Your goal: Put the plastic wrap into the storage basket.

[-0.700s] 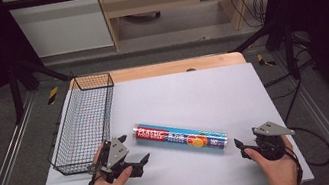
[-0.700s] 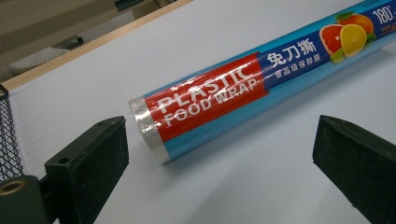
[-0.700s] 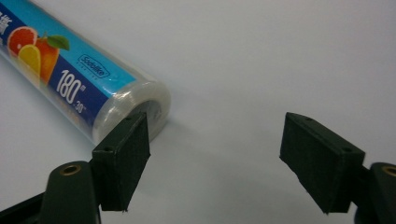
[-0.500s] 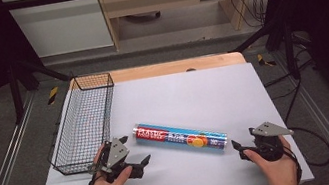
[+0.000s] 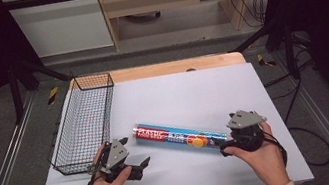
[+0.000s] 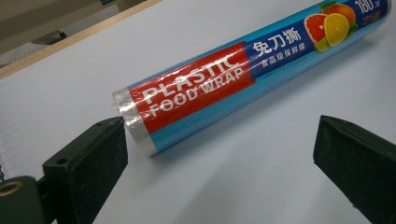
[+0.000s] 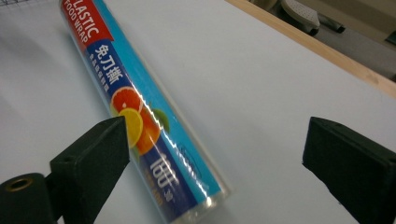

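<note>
Roll [image 5: 180, 136] flat on table [image 5: 193, 93], right of basket [image 5: 87, 120] | left gripper [image 5: 140, 166] spread, near red end, no contact | right gripper [image 5: 225, 148] spread, at fruit-print end

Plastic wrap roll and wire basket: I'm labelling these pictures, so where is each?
plastic wrap roll [image 6: 196, 86], left gripper view, on its red label band.
wire basket [image 5: 87, 120], high view, on its mesh floor.

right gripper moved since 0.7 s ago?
Yes. The right gripper has closed in on the plastic wrap roll's fruit-printed end; that roll lies unmoved.
</note>
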Motion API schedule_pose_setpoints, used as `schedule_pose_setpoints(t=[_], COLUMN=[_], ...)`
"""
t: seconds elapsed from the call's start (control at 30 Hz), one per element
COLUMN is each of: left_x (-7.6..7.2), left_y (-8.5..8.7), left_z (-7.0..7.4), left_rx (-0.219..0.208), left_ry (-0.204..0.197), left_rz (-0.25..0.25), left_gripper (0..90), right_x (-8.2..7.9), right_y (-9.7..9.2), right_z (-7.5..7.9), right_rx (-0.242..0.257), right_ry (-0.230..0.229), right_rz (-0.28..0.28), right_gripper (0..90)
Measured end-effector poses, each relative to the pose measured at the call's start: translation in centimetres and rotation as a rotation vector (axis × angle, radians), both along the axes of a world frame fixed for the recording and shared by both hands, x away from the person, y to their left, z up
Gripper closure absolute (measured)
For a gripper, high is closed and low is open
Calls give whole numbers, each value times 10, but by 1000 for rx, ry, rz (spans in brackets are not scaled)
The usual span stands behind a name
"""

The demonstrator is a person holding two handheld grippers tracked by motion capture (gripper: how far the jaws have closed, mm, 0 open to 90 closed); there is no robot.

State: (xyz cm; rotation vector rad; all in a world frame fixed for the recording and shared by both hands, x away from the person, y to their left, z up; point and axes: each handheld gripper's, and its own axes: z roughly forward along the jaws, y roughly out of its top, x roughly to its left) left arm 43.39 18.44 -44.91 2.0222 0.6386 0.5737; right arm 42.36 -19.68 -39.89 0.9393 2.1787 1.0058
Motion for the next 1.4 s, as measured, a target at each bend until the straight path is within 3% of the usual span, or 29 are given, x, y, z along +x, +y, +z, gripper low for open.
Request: schedule_pose_setpoints(t=[0.1,0.23,0.27,0.33,0.53,0.8,1.07,1.4], left_x=[0,0,0,0,0,1,1,-1], left_y=[0,1,1,1,1,1,1,-1], left_z=[0,0,0,1,1,1,0,-1], left_rx=[-3,-8,-8,-8,-2,-1,5,13], left_ry=[2,4,4,6,11,15,21,37], left_rz=[-3,-9,-9,-16,-17,-19,-24,-32], left_gripper=[31,31,31,31,31,32,33,33], right_x=[17,35,35,47,61,75,79,83], right_y=[19,36,36,49,69,79,85,88], right_z=[10,9,9,1,-19,-38,-49,-57], right_rx=[-40,-64,-64,-96,-156,-205,-255,-311], right_ry=[7,60,60,103,184,260,312,368], right_rz=[56,147,147,208,287,320,333,344], right_gripper=[78,87,87,86,86,93,108,234])
